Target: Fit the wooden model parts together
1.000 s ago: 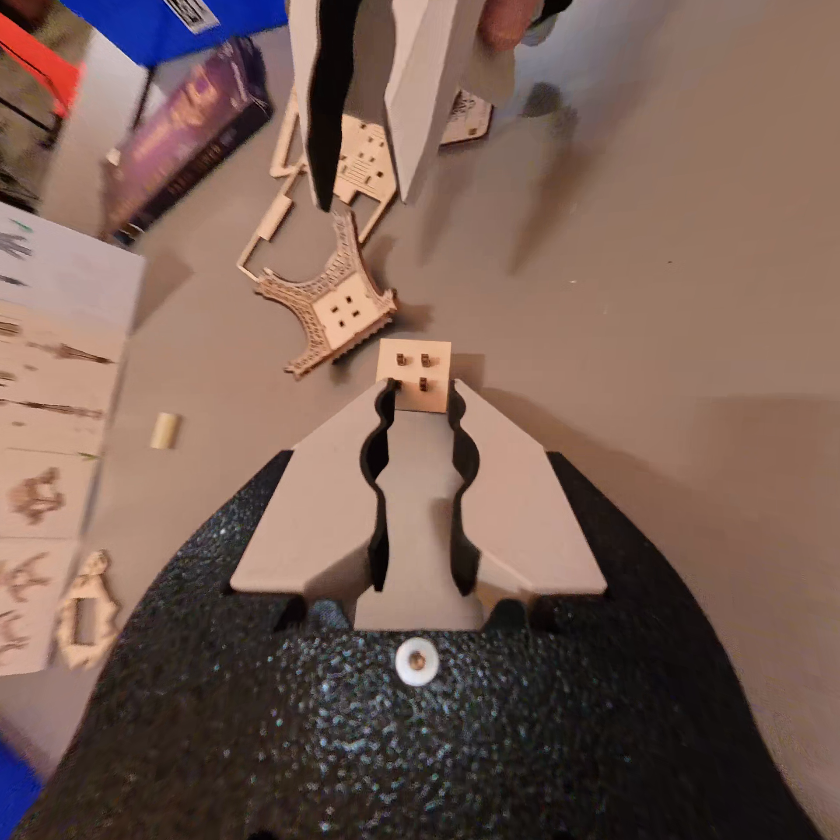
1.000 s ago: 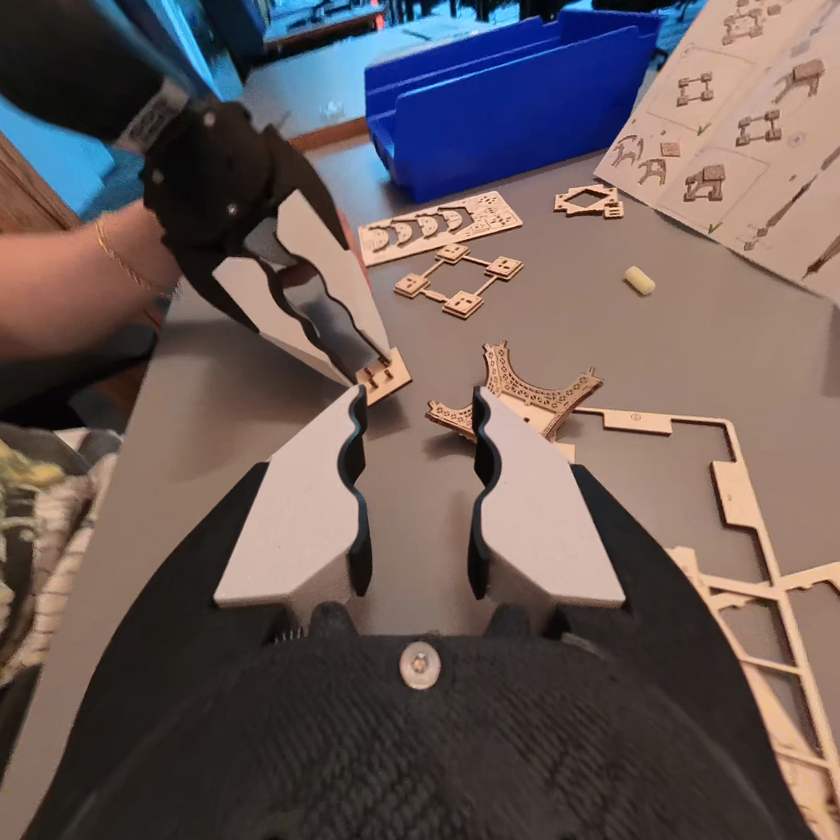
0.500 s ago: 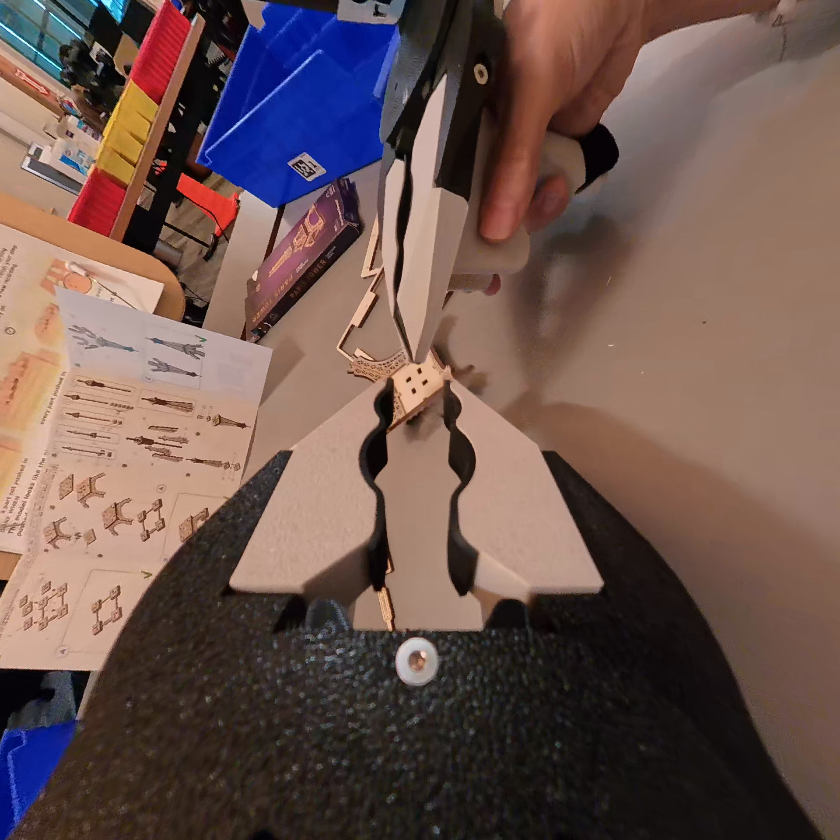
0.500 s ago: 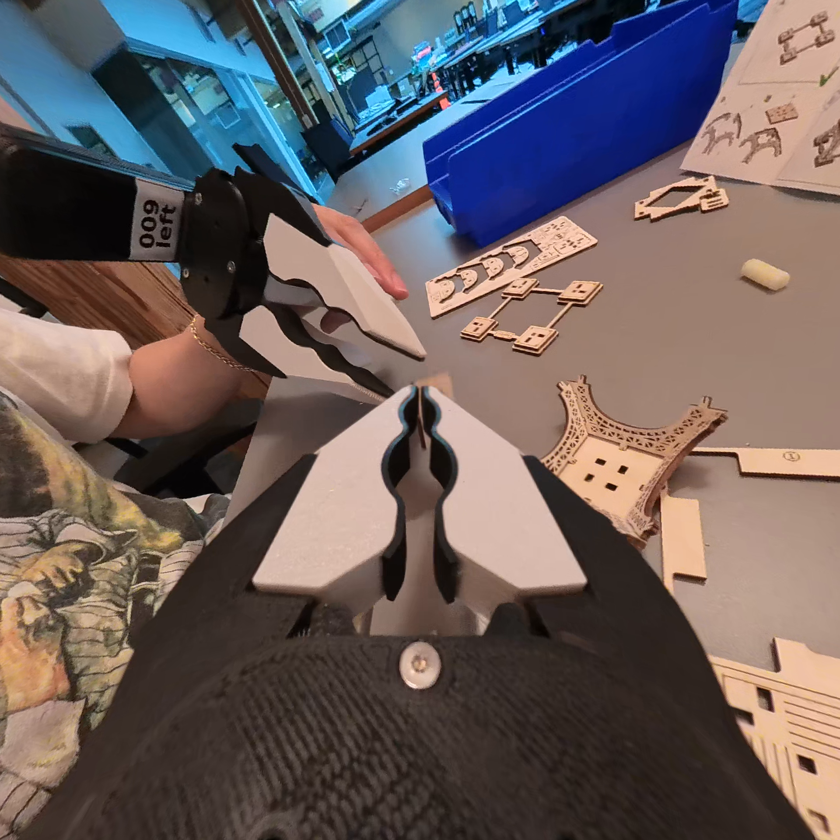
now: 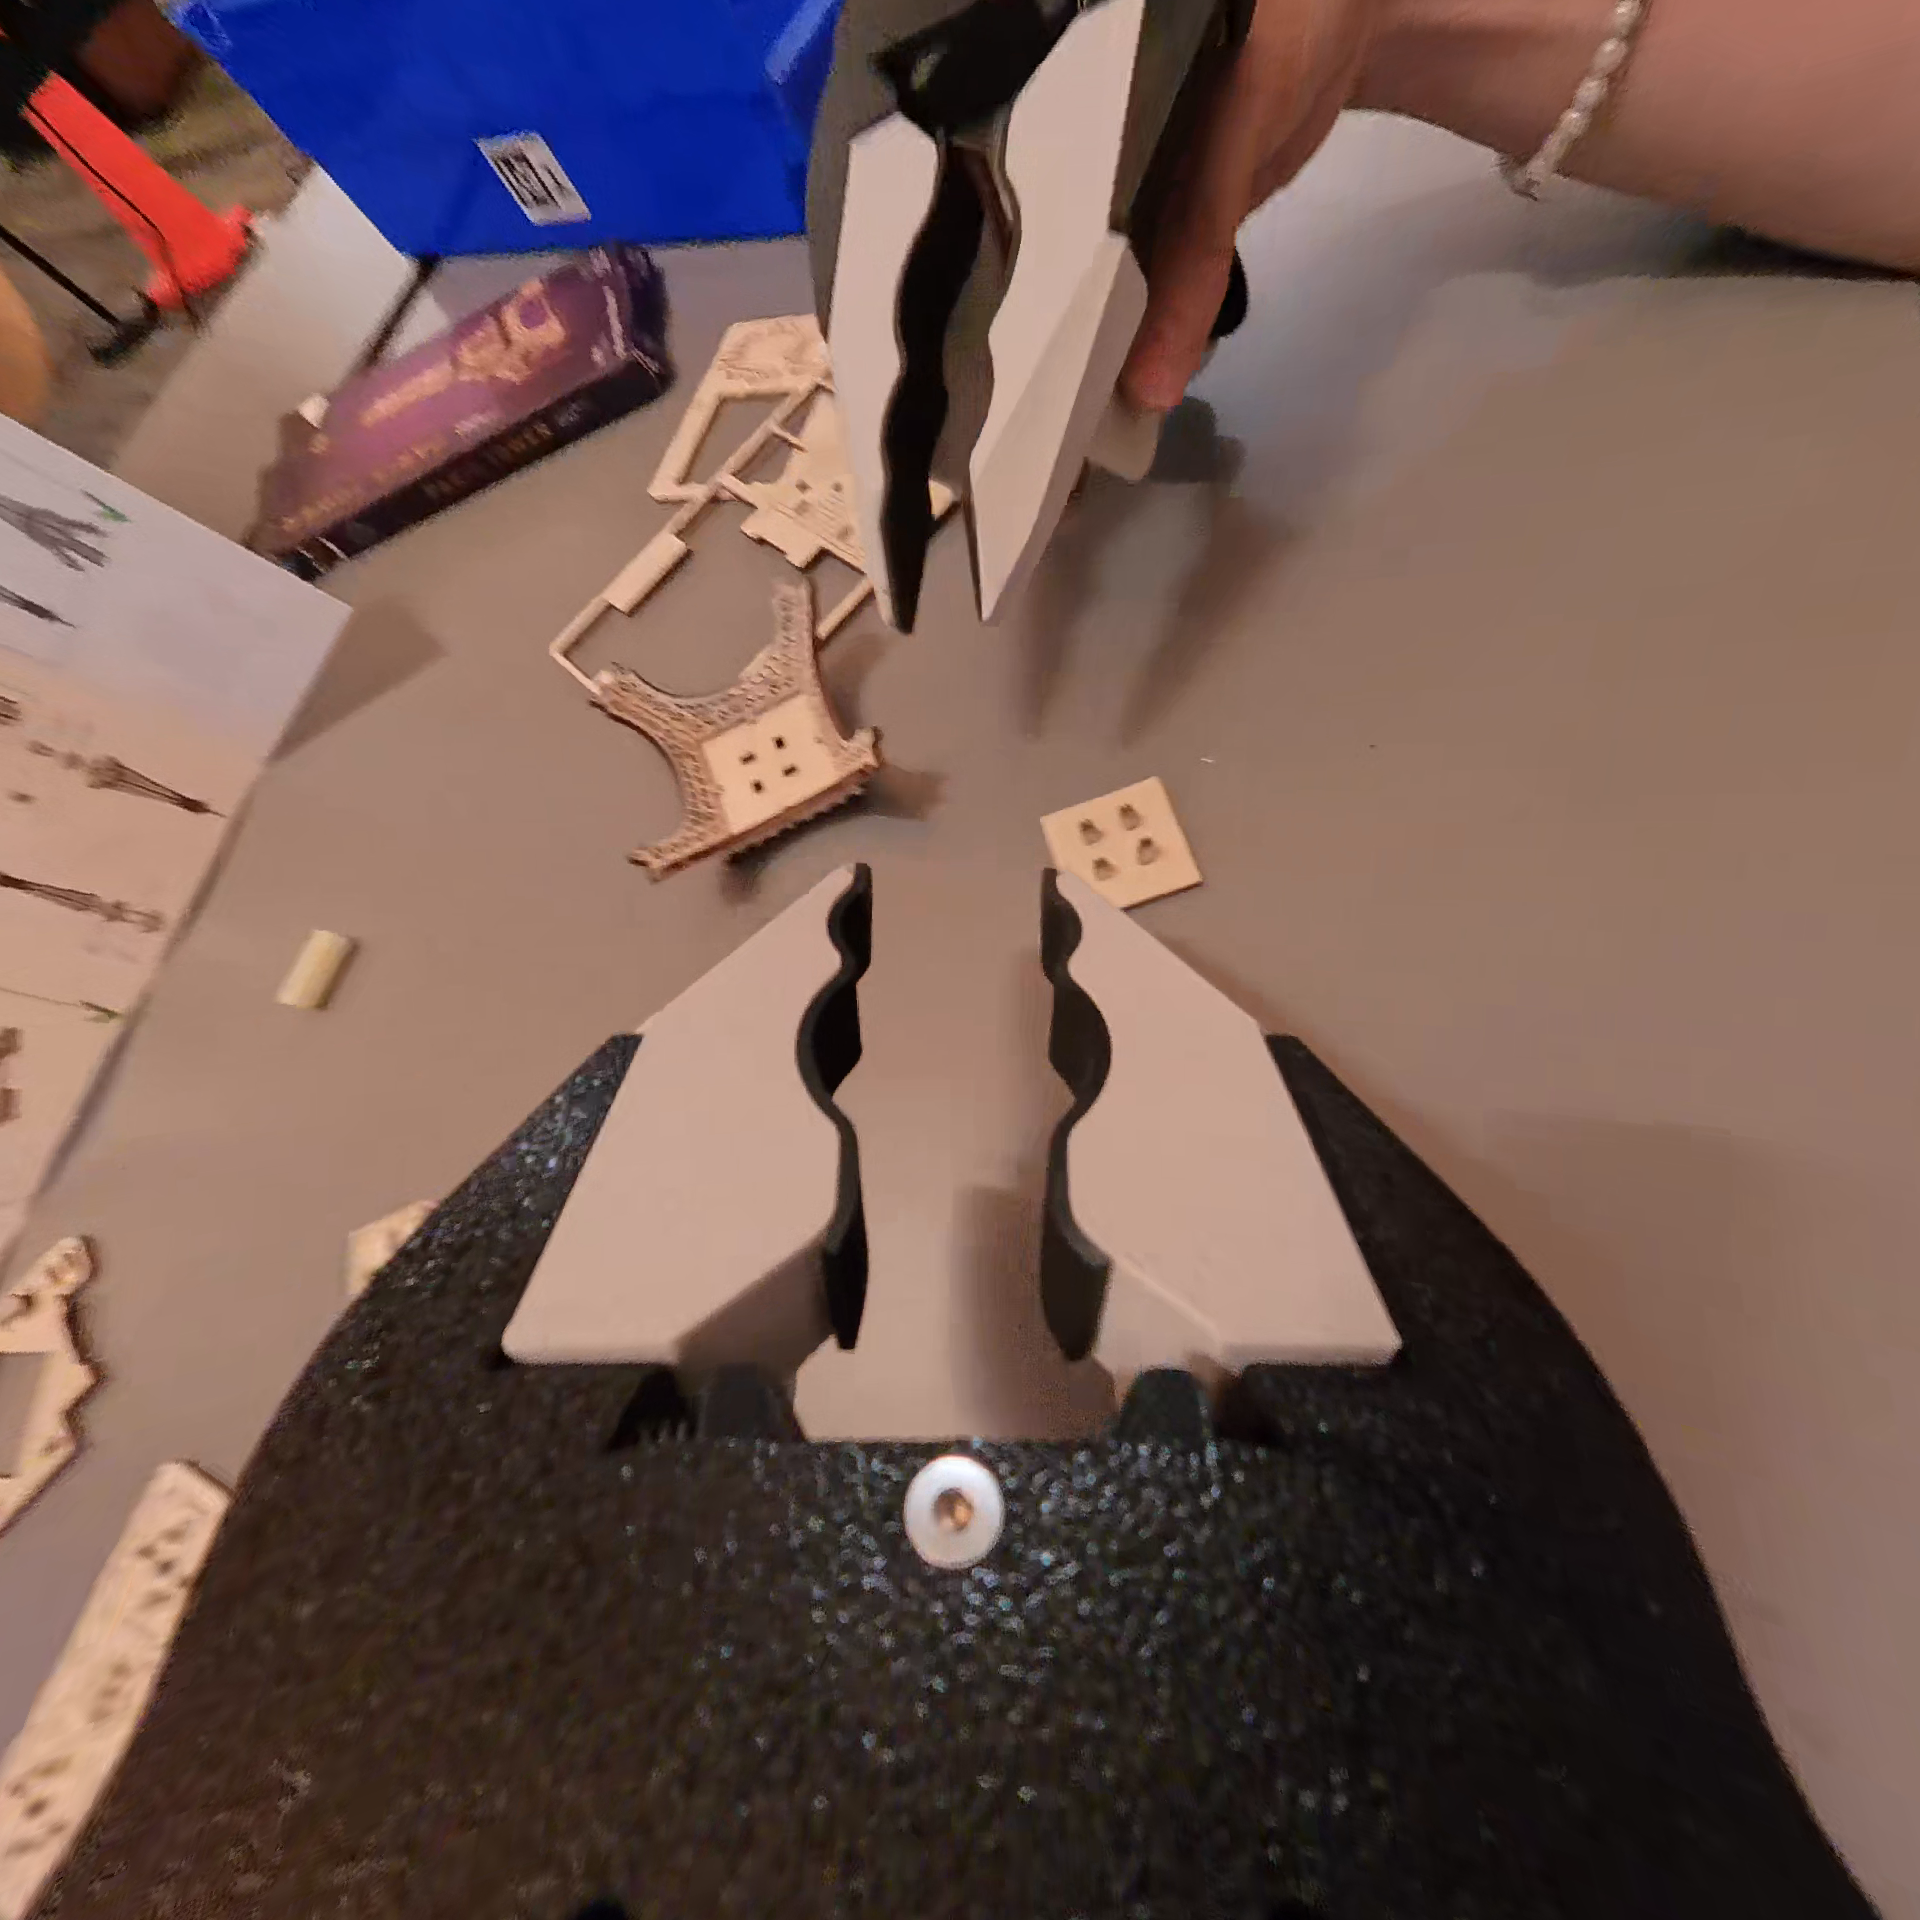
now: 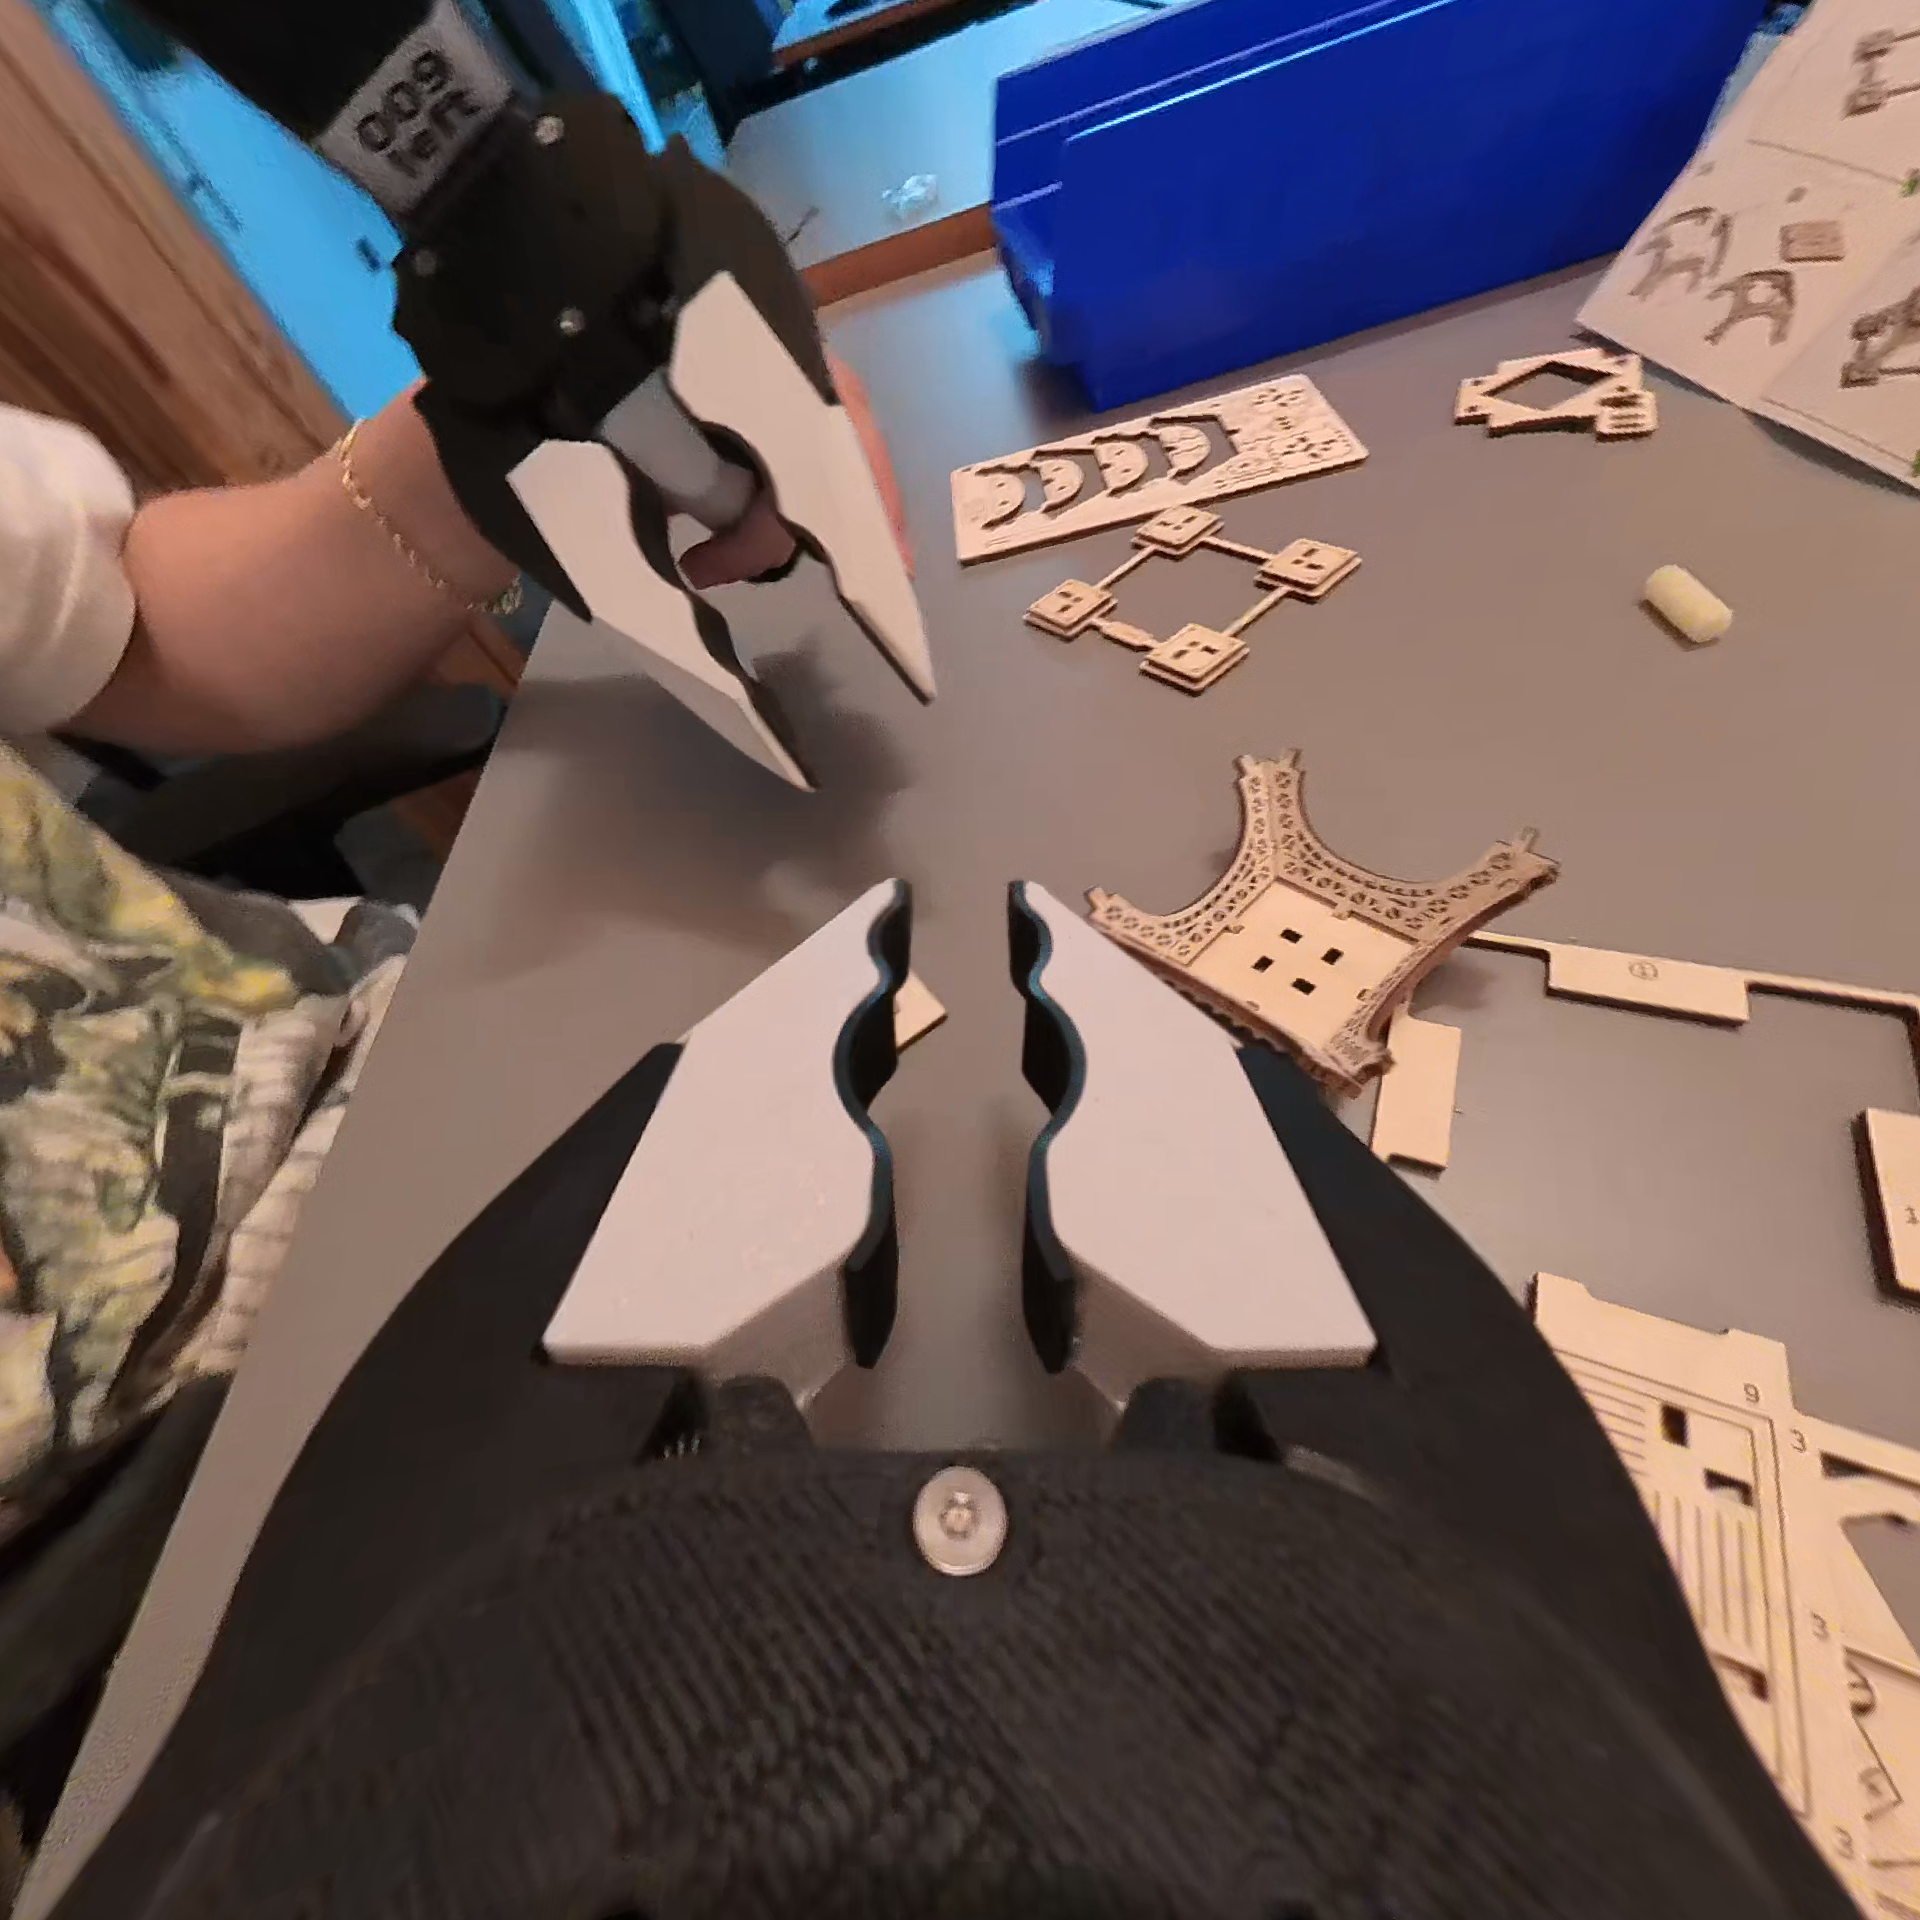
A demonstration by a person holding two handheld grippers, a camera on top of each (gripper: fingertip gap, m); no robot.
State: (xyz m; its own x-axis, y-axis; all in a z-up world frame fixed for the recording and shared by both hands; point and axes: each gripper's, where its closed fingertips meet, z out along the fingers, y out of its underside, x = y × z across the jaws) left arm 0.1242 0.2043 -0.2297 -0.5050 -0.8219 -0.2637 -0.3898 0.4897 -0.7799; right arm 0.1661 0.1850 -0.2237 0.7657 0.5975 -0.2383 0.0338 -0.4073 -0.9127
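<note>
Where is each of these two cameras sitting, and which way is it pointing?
Left wrist view: sits on the left claw, looking forward and down at the grey table; its open fingers show, the right claw and a hand beyond.
Right wrist view: sits on the right claw, looking the opposite way across the table; its open fingers show, the left claw and a forearm beyond.
Shared: arched tower base, small square plate, blue bin.

Writing is borne, untranscribed | white label [image 6: 421,130], left gripper [image 6: 868,740], 11 o'clock | sticker [image 5: 533,179], blue bin [image 5: 644,114], 11 o'clock | purple box [image 5: 488,405], 10 o'clock | numbered wooden sheet [image 6: 1704,1538], 4 o'clock
</note>
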